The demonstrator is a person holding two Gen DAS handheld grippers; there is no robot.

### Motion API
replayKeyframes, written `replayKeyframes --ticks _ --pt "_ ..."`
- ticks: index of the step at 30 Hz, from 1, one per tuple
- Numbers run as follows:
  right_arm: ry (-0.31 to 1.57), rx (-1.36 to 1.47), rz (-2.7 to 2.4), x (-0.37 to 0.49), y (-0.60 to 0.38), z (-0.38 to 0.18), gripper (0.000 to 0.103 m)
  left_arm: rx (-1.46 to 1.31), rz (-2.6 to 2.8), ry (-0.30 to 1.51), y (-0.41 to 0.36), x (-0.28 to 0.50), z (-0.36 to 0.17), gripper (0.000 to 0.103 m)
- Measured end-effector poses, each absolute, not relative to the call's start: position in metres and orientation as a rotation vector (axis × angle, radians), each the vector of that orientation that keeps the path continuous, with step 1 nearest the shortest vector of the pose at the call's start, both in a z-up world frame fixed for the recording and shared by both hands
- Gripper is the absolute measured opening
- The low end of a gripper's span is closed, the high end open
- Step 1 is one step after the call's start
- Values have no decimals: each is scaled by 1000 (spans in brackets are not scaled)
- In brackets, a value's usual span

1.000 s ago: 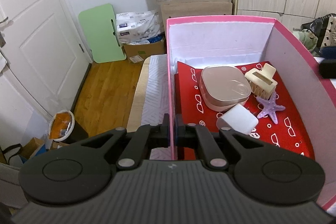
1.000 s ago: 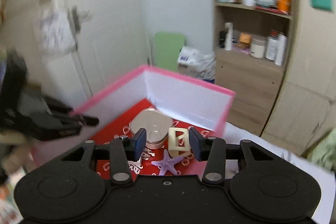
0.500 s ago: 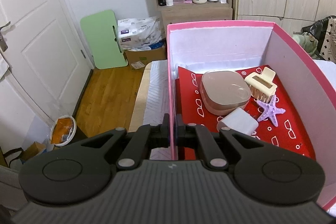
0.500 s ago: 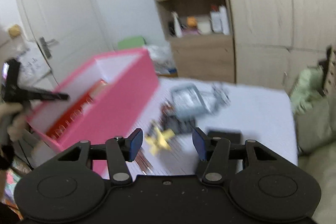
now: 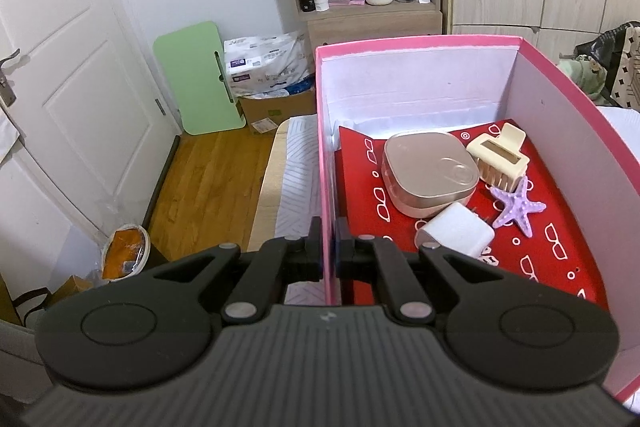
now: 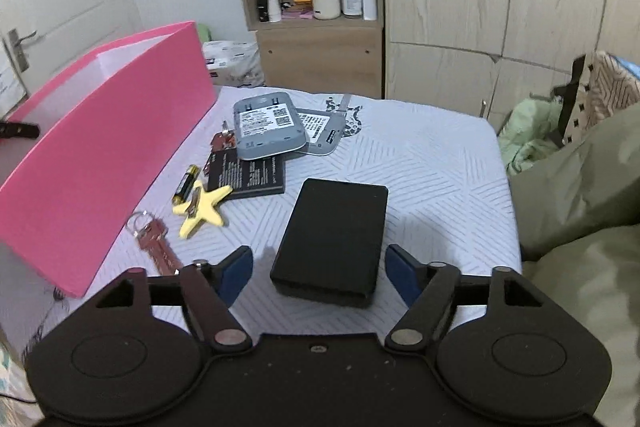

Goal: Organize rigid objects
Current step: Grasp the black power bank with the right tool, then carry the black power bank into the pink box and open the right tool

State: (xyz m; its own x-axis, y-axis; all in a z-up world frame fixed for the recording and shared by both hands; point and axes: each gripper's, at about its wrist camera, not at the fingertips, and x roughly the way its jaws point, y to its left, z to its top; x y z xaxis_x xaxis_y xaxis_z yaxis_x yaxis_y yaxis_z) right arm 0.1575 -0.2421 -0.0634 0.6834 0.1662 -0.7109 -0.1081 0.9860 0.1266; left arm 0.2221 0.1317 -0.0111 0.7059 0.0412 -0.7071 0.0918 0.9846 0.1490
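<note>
The left gripper [image 5: 329, 254] is pinched shut on the near left wall of an open pink box [image 5: 420, 43], one finger outside and one inside. Inside the box, on a red patterned lining, a white charger plug [image 5: 456, 235] lies nearest, with a purple starfish [image 5: 518, 206] to its right. Just beyond sit a rose-gold rounded case [image 5: 430, 173] and, to its right, a cream hair claw clip [image 5: 498, 155].

The right gripper [image 6: 320, 273] has its blue-padded fingers spread wide, either side of the near end of a black rectangular box [image 6: 334, 237] lying flat on the white bedcover [image 6: 432, 163]; neither pad touches it. To the left lie keys [image 6: 154, 241], then a yellow star [image 6: 204, 207] and an AA battery [image 6: 185, 183]. Farther off, a flat black battery pack [image 6: 248, 175] lies under a grey router [image 6: 268, 125]. The pink box stands along the left.
</note>
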Motion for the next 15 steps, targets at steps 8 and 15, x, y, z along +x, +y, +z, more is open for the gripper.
replayKeyframes --ticks 8,15 --pt "860 80 43 183 -234 -78 79 203 -27 783 128 222 -11 5" --pt "860 20 82 188 -221 -75 69 194 -24 768 130 220 -10 5"
